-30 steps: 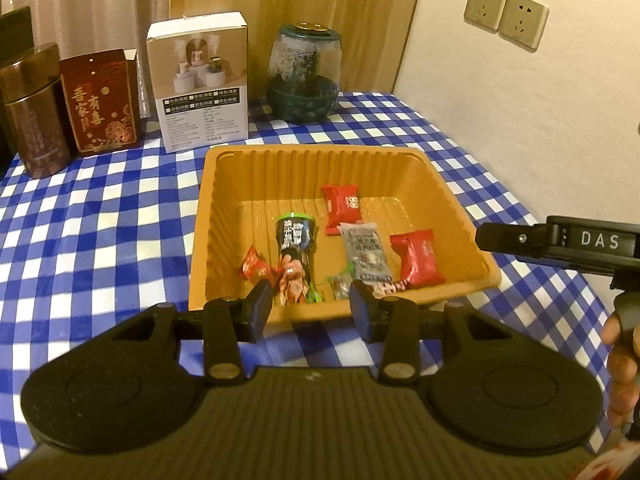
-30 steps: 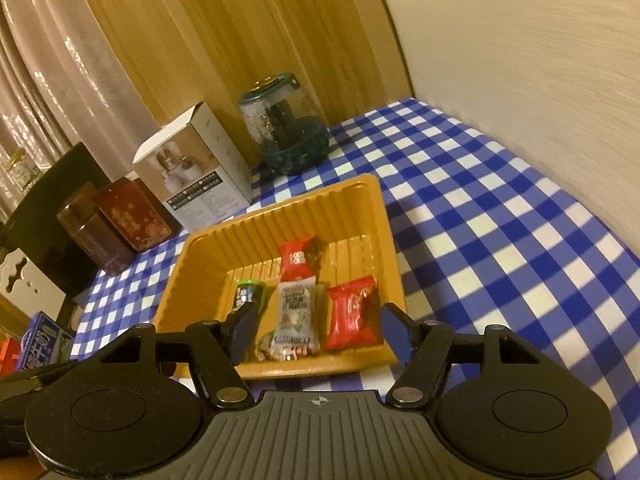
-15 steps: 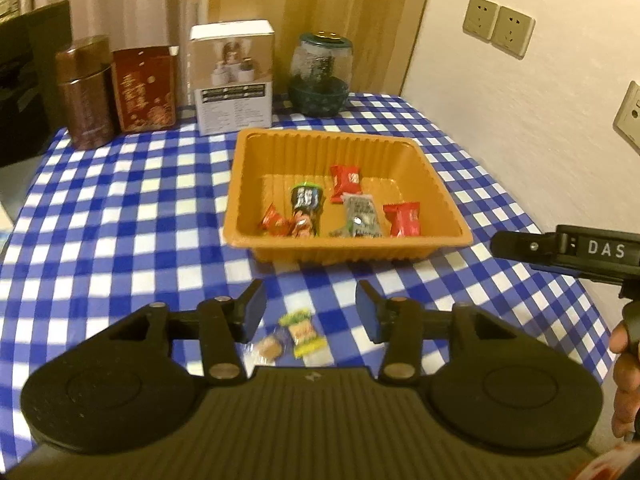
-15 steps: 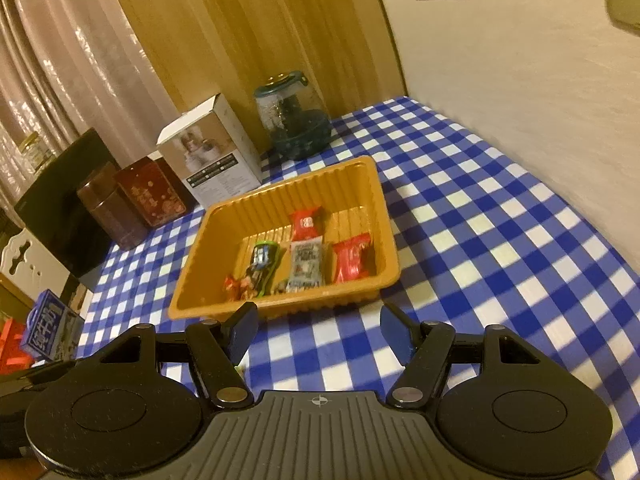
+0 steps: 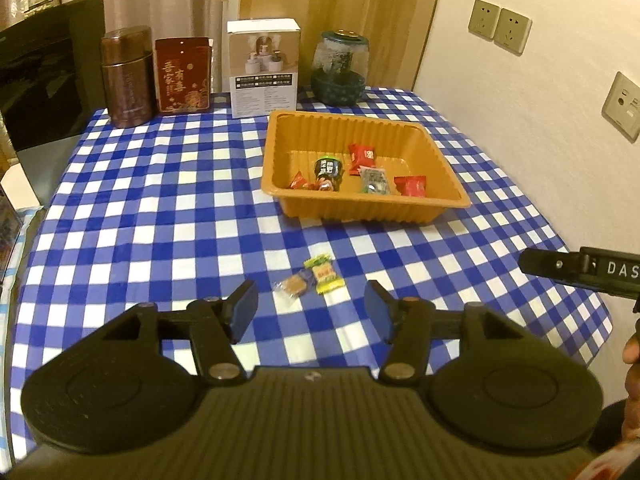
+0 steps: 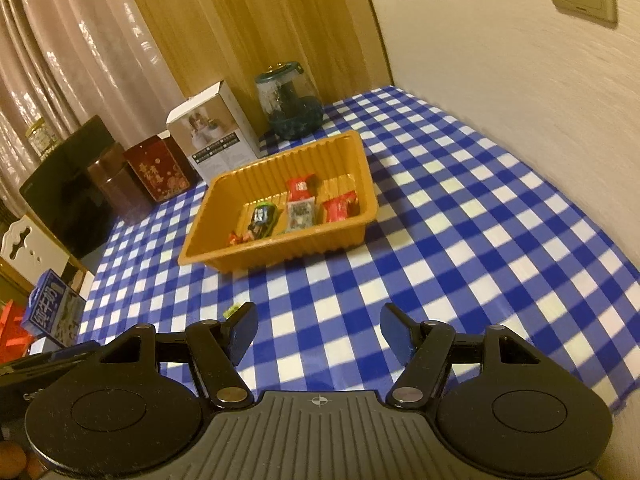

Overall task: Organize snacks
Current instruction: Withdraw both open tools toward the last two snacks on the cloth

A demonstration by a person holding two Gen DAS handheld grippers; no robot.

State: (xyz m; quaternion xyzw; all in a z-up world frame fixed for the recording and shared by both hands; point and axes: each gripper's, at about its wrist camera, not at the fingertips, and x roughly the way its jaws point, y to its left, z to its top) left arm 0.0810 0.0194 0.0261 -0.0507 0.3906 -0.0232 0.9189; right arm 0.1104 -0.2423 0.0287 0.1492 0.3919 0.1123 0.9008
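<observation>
An orange tray sits on the blue checked tablecloth and holds several wrapped snacks, among them red packets, a grey packet and a dark green packet. Two loose candies lie on the cloth in front of the tray: a yellow-green one and a brown one. My left gripper is open and empty just behind these candies. My right gripper is open and empty over the cloth; its side shows at the right of the left wrist view.
At the table's back stand a brown tin, a red box, a white box and a glass jar. A dark screen stands at the left. The wall runs along the right edge.
Both grippers have pulled back and up from the tray. The two loose candies in front of the tray have come into the left wrist view. Both stay open.
</observation>
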